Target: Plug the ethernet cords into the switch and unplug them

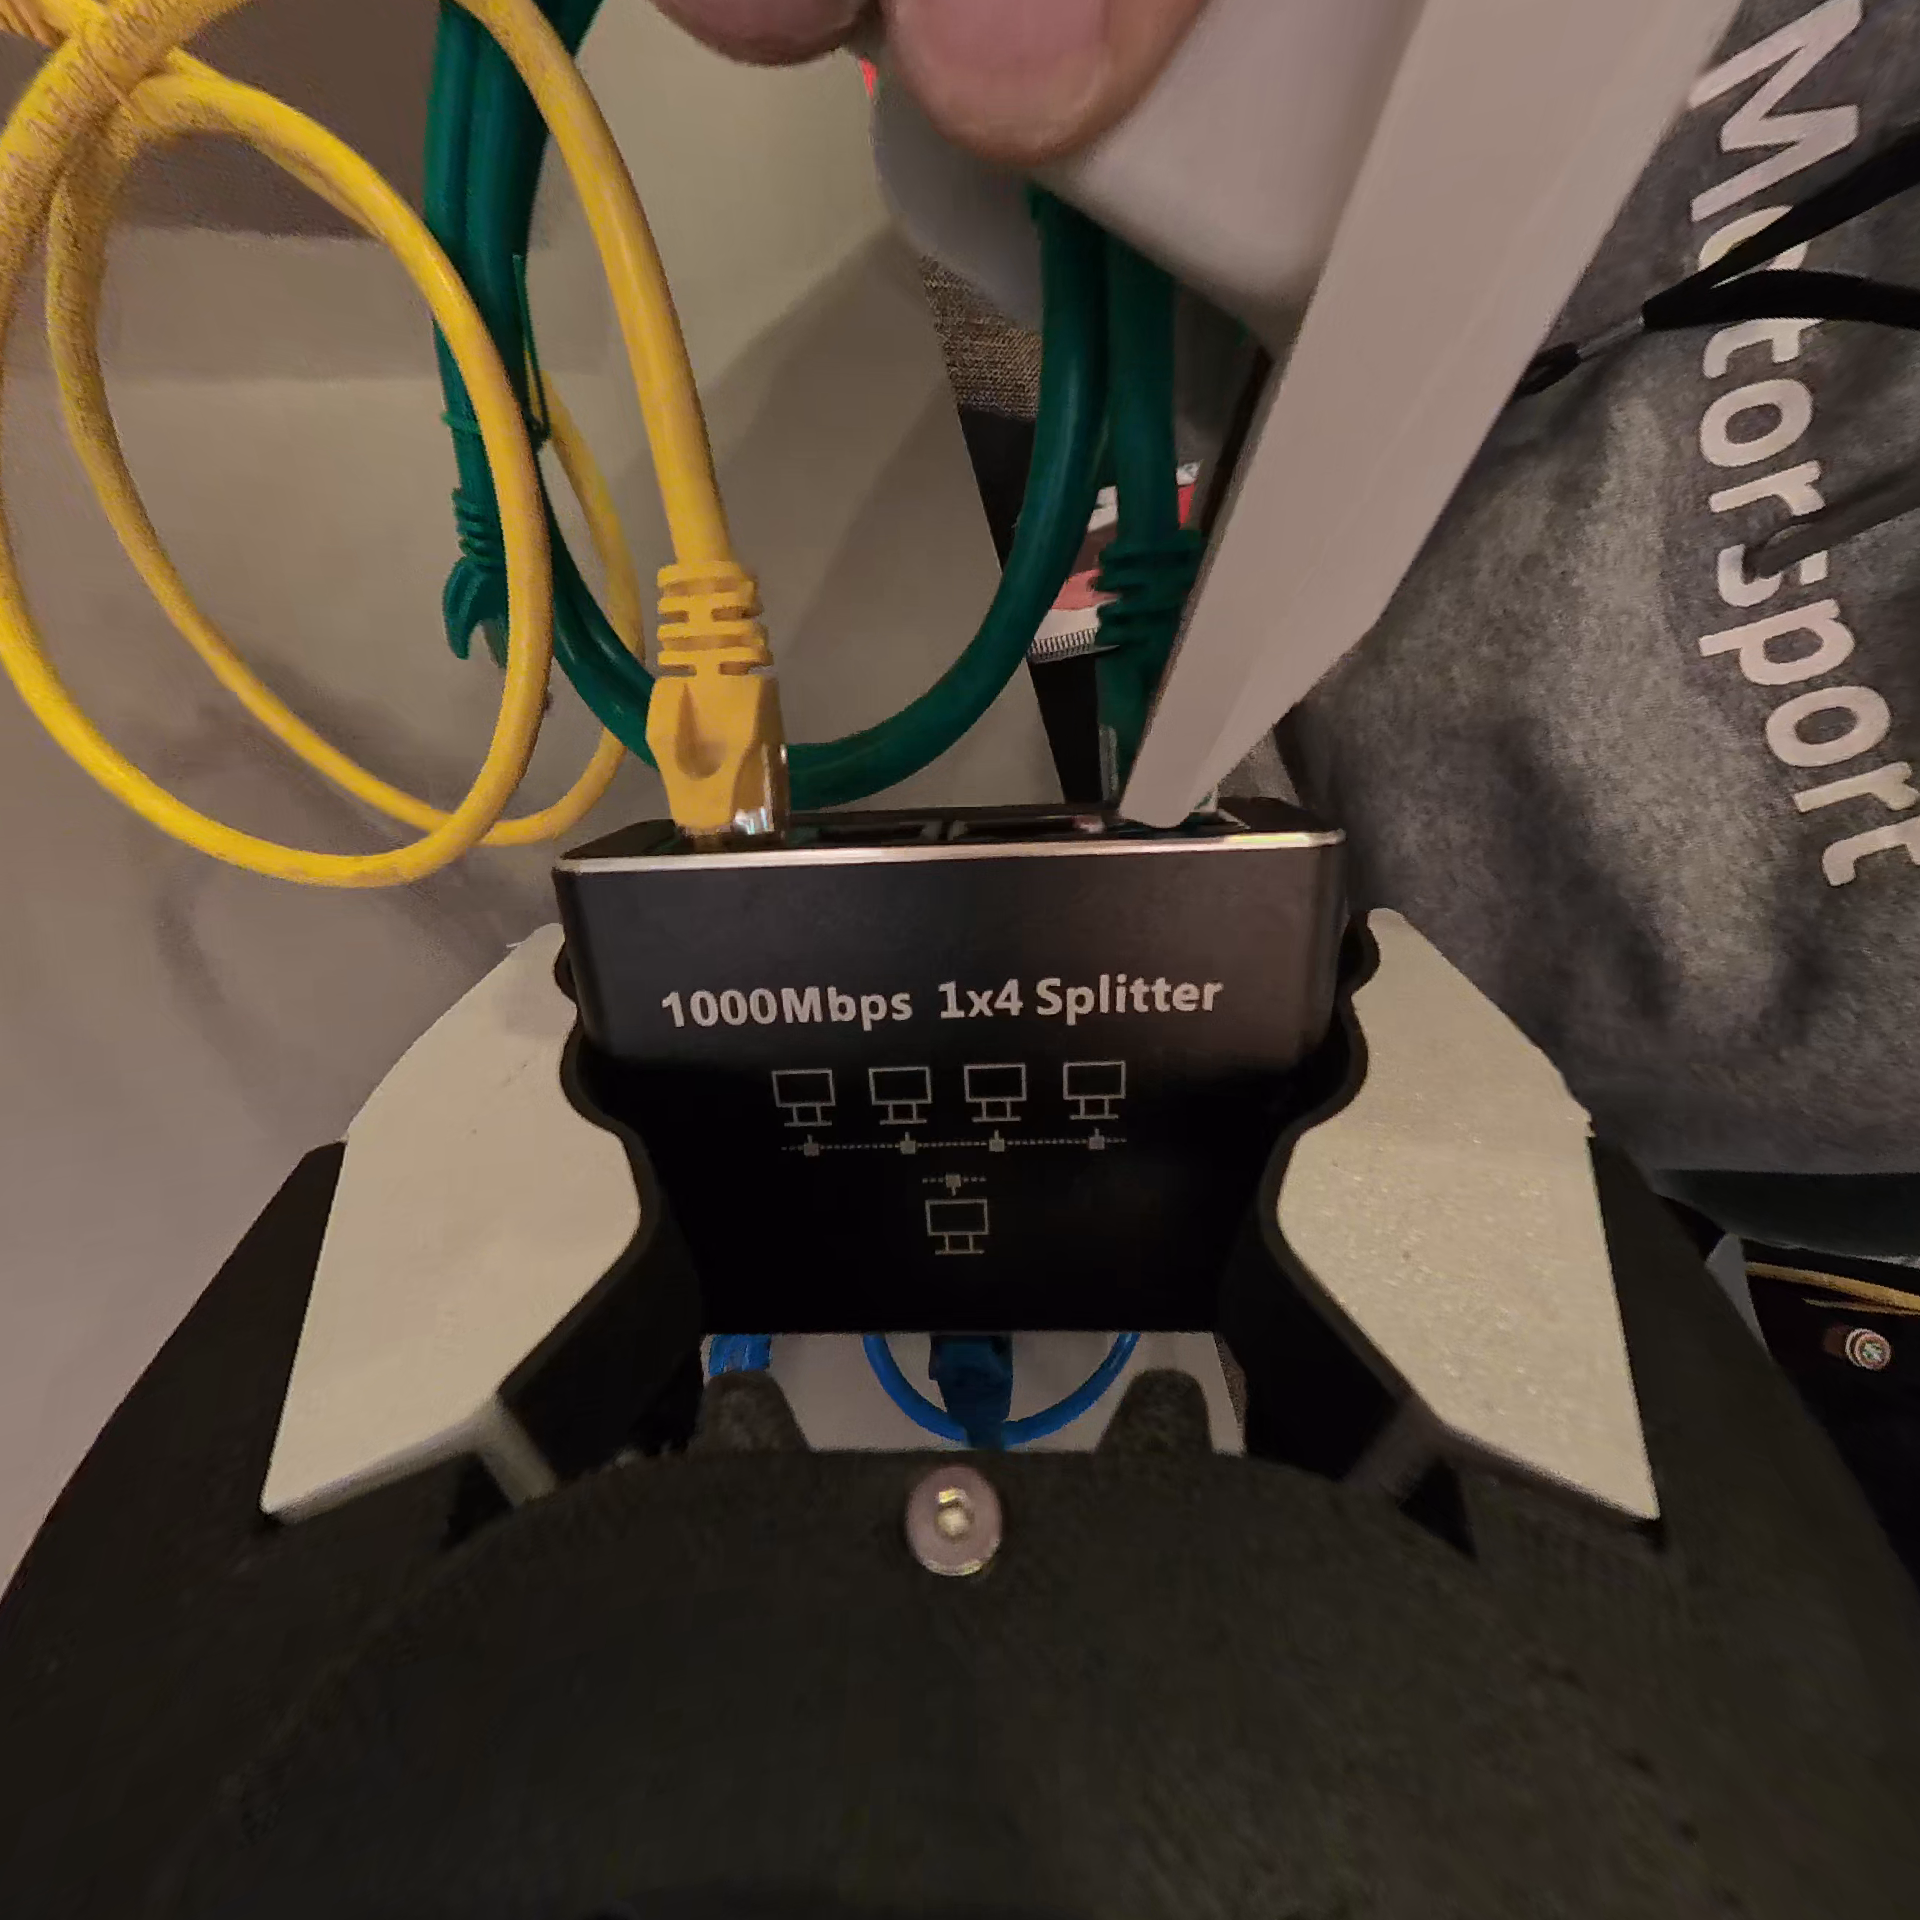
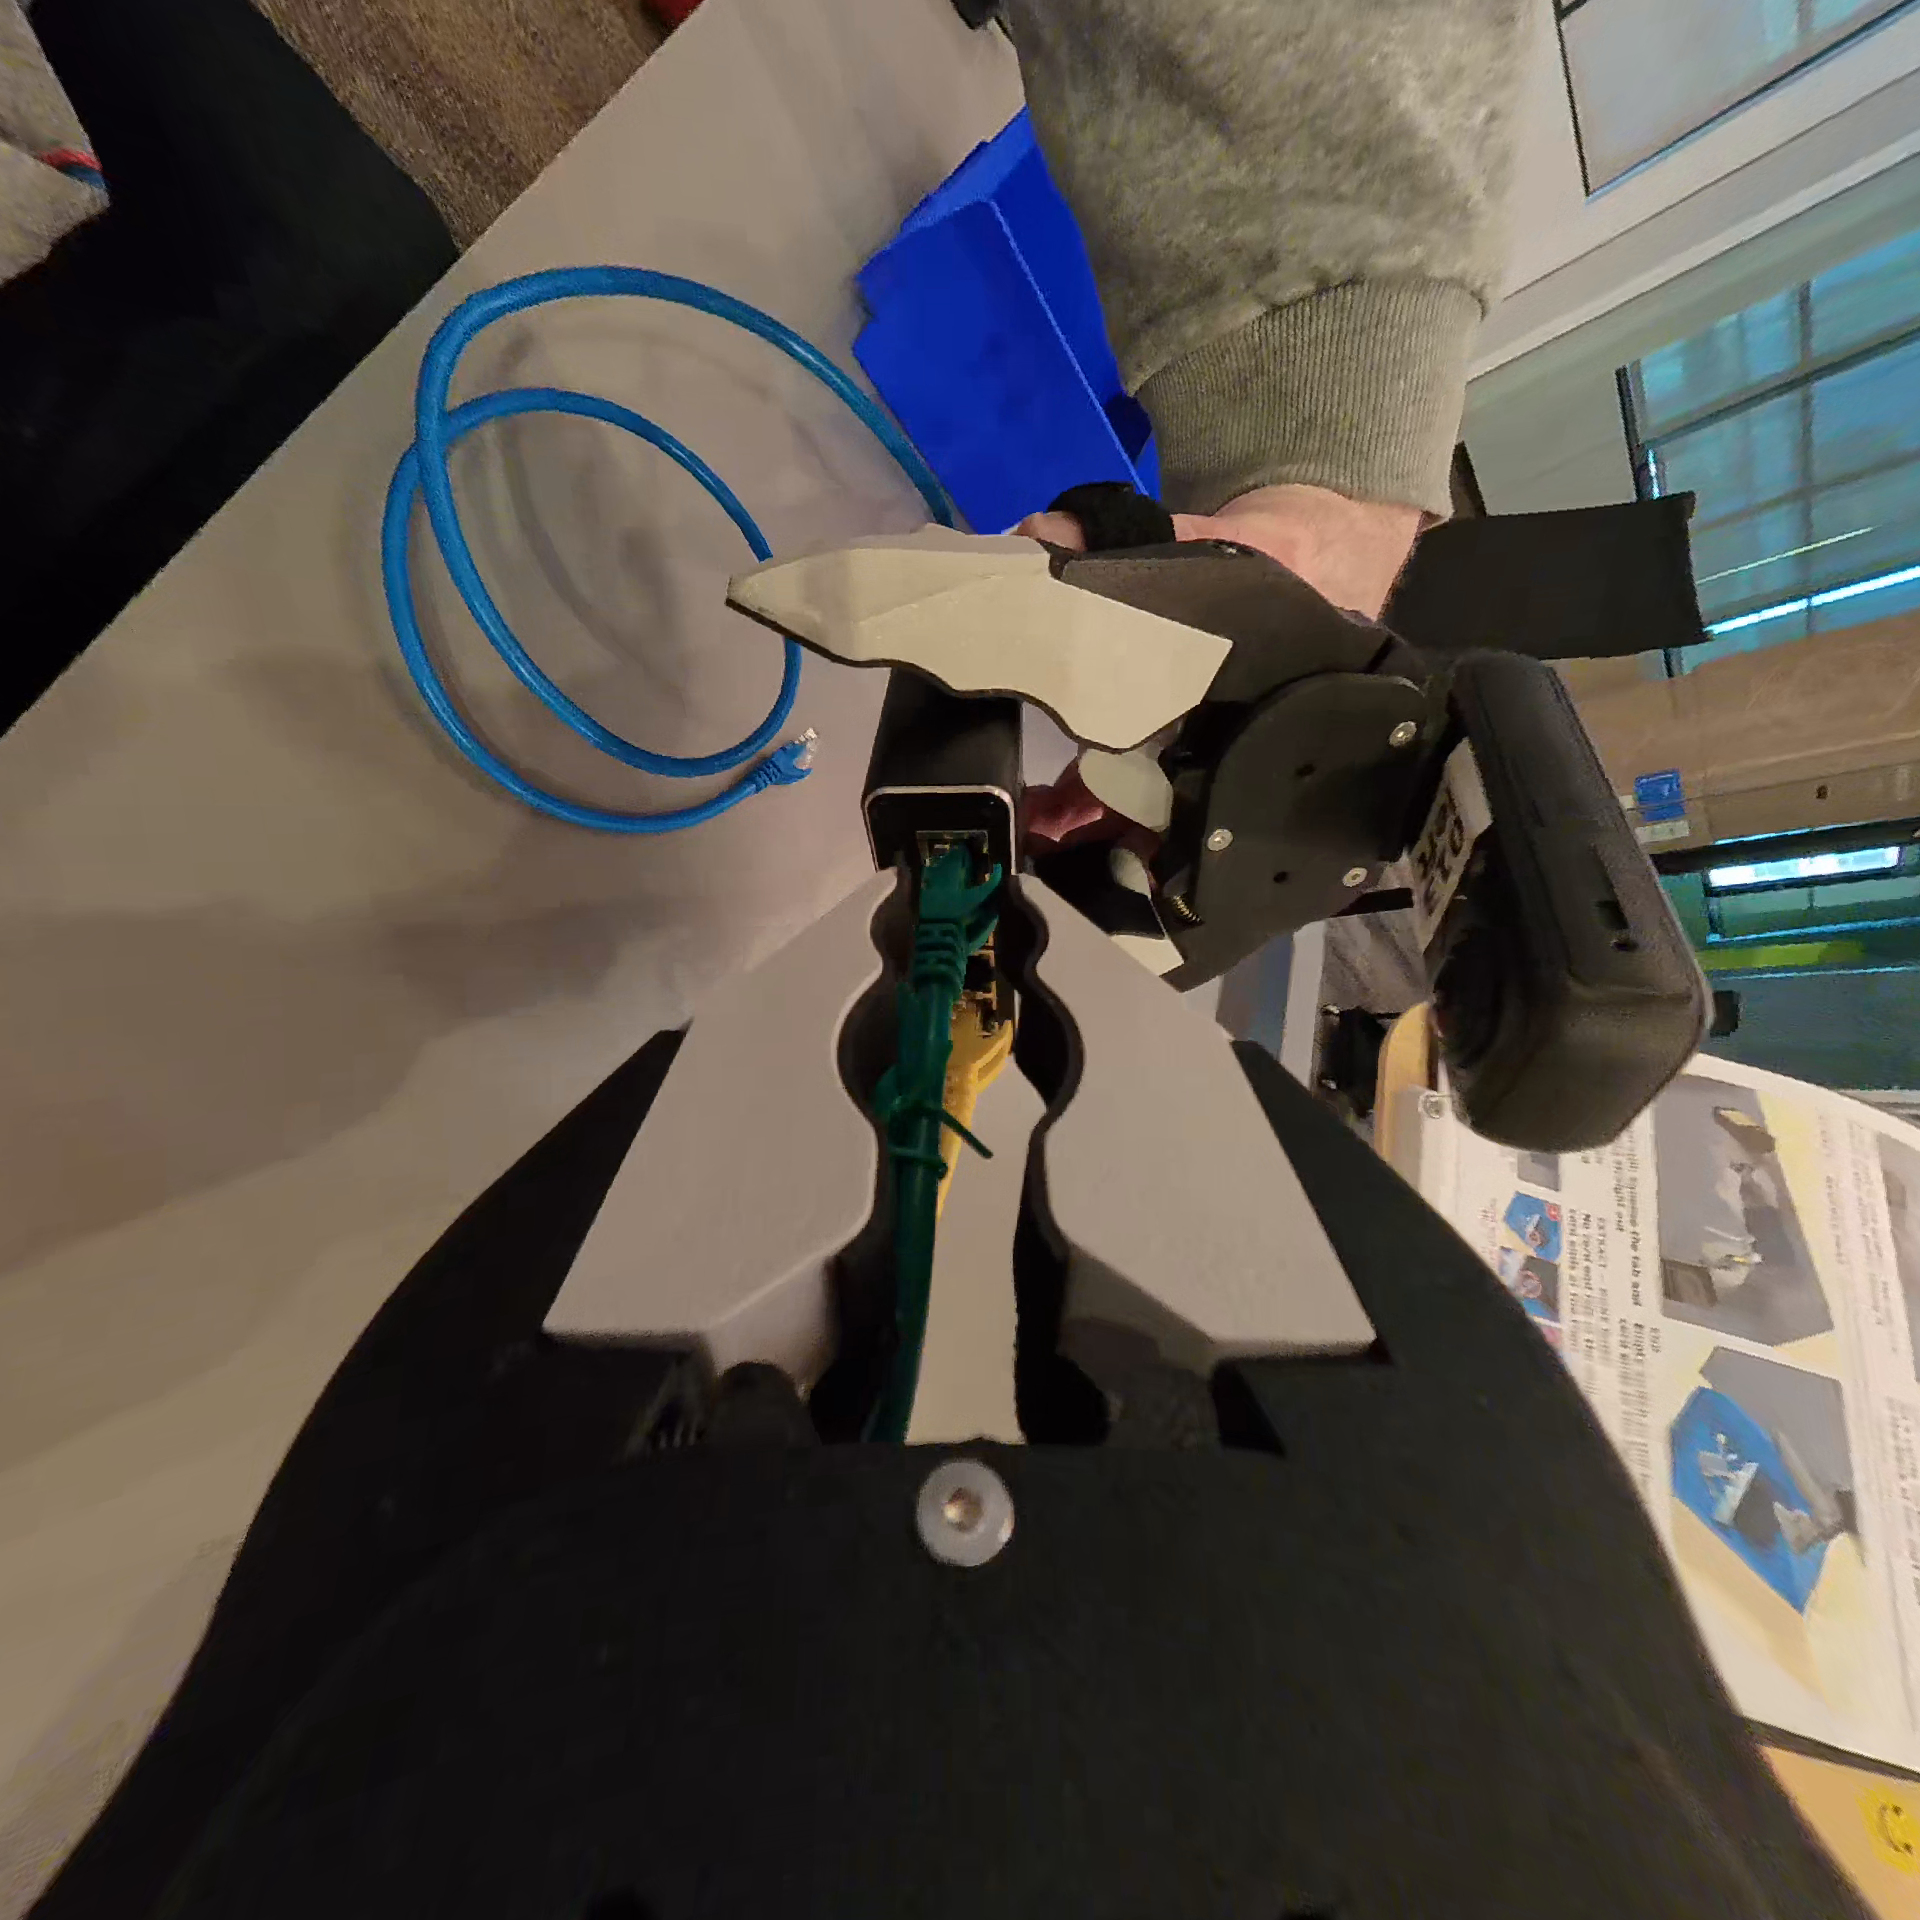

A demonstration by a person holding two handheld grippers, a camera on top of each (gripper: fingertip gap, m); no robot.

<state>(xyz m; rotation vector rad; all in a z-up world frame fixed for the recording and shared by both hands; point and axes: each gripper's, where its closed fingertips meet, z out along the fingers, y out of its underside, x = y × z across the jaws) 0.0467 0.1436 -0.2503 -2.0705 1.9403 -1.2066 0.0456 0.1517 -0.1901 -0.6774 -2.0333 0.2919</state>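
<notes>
Between left hand-held gripper (image 1: 951, 935) fingers, black switch (image 1: 945, 935), yellow cord (image 1: 717, 717) plugged

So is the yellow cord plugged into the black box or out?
In. The yellow cord's plug sits in the end port of the switch, which the left gripper holds. The two ports beside it look empty.

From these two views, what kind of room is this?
Probably an office or lab workspace: a pale table, a blue storage bin, printed instruction sheets and large windows. A coiled blue ethernet cord lies on the table.
</notes>
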